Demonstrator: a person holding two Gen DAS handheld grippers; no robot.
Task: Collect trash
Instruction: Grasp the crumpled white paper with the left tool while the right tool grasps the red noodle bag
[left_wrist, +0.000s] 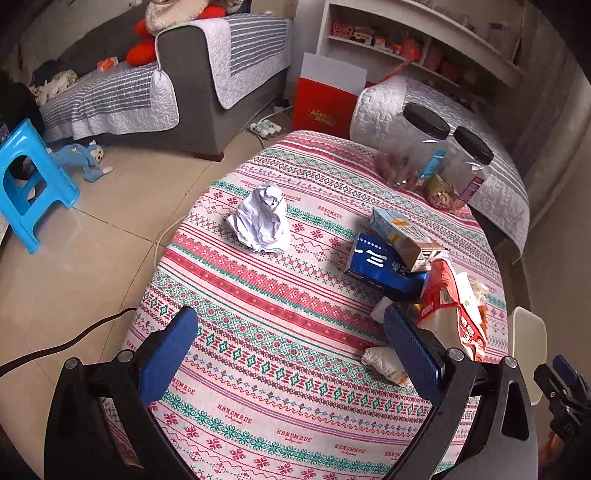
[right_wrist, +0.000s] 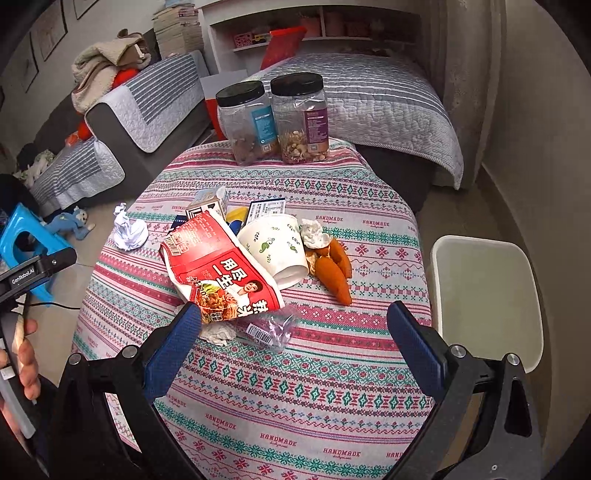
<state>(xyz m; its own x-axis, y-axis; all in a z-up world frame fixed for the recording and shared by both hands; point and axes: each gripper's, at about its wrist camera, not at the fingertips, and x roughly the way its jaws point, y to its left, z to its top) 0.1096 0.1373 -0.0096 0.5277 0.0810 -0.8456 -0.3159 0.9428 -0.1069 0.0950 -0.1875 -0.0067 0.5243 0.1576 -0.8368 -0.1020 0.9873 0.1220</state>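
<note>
Both the left gripper (left_wrist: 290, 338) and the right gripper (right_wrist: 293, 326) are held with jaws apart and empty above the table (right_wrist: 295, 424). The red noodle wrapper (right_wrist: 221, 269) lies nearest the right gripper; it should be pinched at one flat edge, then carried to the white bin (right_wrist: 487, 295) beside the table.

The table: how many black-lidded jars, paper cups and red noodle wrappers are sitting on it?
Black-lidded jars: 2
Paper cup: 1
Red noodle wrapper: 1
Total: 4
</note>
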